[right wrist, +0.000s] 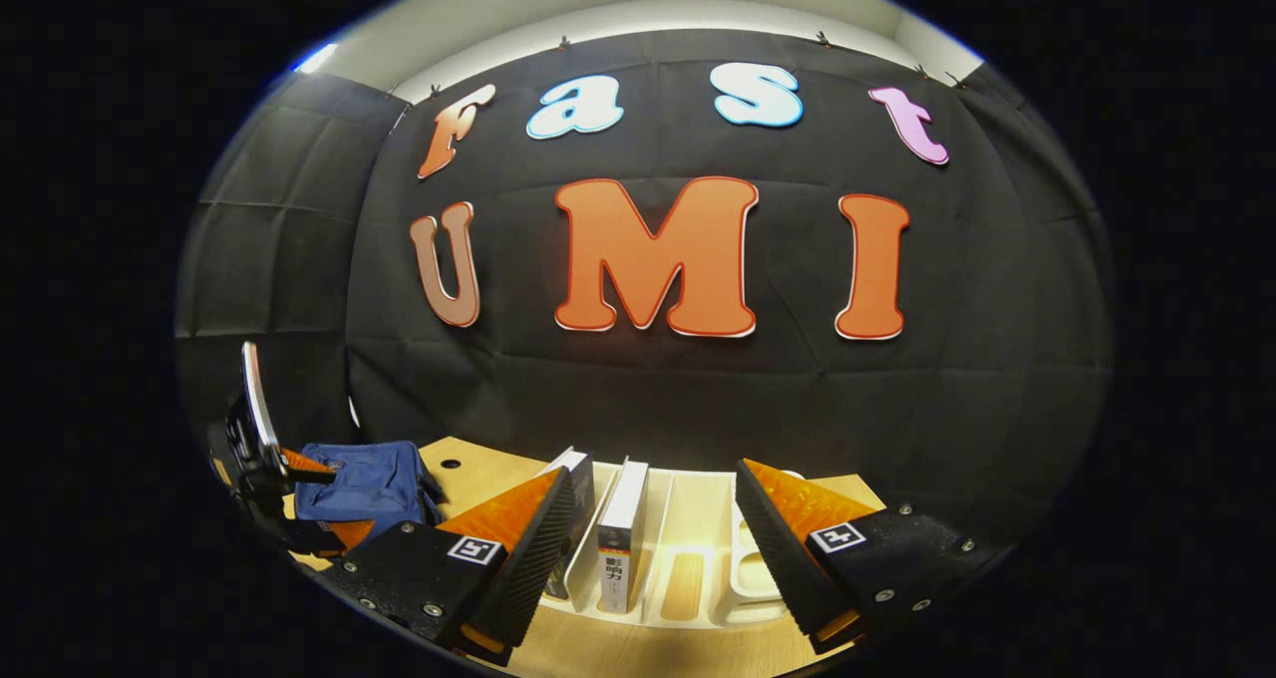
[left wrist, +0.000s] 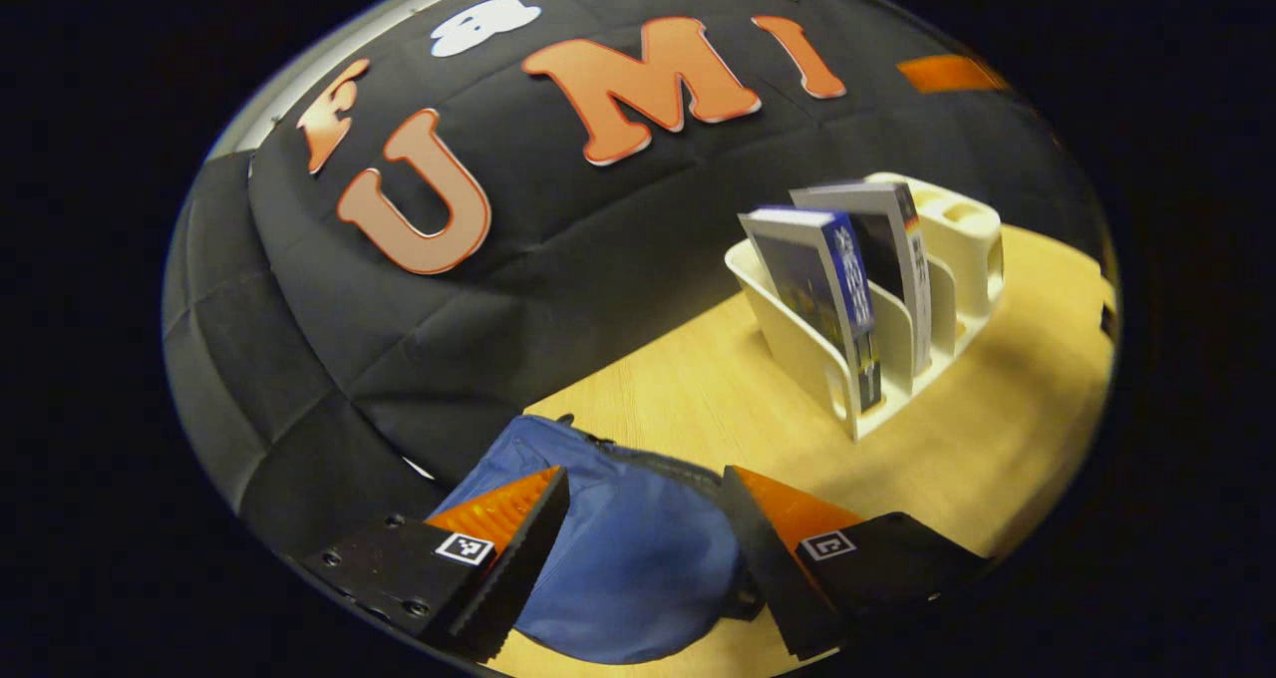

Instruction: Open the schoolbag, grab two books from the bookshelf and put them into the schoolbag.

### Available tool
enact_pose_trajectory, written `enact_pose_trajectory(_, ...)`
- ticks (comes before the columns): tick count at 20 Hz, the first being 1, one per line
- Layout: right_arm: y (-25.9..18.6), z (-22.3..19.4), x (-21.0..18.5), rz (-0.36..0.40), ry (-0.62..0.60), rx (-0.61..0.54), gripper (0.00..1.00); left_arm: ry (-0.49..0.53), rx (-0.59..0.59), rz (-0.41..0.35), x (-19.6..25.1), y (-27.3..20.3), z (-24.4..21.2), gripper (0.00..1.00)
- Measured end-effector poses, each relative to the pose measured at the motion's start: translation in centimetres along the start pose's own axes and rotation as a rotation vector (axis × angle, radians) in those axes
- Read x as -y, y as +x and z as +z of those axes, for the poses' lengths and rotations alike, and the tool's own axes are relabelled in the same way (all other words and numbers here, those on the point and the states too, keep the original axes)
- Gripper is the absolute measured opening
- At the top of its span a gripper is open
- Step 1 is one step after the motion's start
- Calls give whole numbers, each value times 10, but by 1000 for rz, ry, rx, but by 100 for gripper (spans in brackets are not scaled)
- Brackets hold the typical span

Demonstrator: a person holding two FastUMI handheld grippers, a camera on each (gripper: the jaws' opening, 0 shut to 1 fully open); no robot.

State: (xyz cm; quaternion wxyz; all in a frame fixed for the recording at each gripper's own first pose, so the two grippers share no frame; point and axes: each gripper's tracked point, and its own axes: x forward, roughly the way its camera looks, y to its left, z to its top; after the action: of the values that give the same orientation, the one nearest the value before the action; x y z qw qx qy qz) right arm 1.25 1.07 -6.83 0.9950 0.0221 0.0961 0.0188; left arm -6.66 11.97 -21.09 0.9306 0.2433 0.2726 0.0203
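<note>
A blue schoolbag [left wrist: 618, 548] lies on the wooden table just below my left gripper [left wrist: 646, 494], which is open and straddles its top. The white bookshelf [left wrist: 887, 359] stands farther right with two upright books, a blue-spined book [left wrist: 827, 299] in front and a grey-covered book [left wrist: 887, 249] behind it. In the right gripper view, my right gripper [right wrist: 653, 504] hovers open just before the bookshelf [right wrist: 698, 578], and both books [right wrist: 620, 538] stand between its fingers' lines. Far left there, the schoolbag [right wrist: 369, 484] sits by the other gripper [right wrist: 299, 499].
The wooden table [left wrist: 997, 429] stretches to the right of the bookshelf. The shelf has extra cup-like compartments [left wrist: 962, 229] at its far end. Black cloth wall rises close behind the bag and shelf.
</note>
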Motion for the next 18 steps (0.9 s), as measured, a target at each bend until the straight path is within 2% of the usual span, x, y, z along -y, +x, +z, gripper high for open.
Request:
enact_pose_trajectory(6,1,-13,13,-36,-20,-29,96,193,-100,-39,46,9,-51,95)
enact_pose_trajectory(8,1,-14,14,-35,-29,-32,96,234,-196,-55,57,12,-83,95)
enact_pose_trajectory(10,0,-13,10,-22,-29,-25,96,231,-258,-77,67,17,-103,95)
enact_pose_trajectory(15,2,-15,11,-22,-35,-32,96,206,-338,-34,56,22,-125,94)
enact_pose_trajectory(18,5,-14,11,-24,-33,-30,96,183,-355,-45,59,24,-130,81)
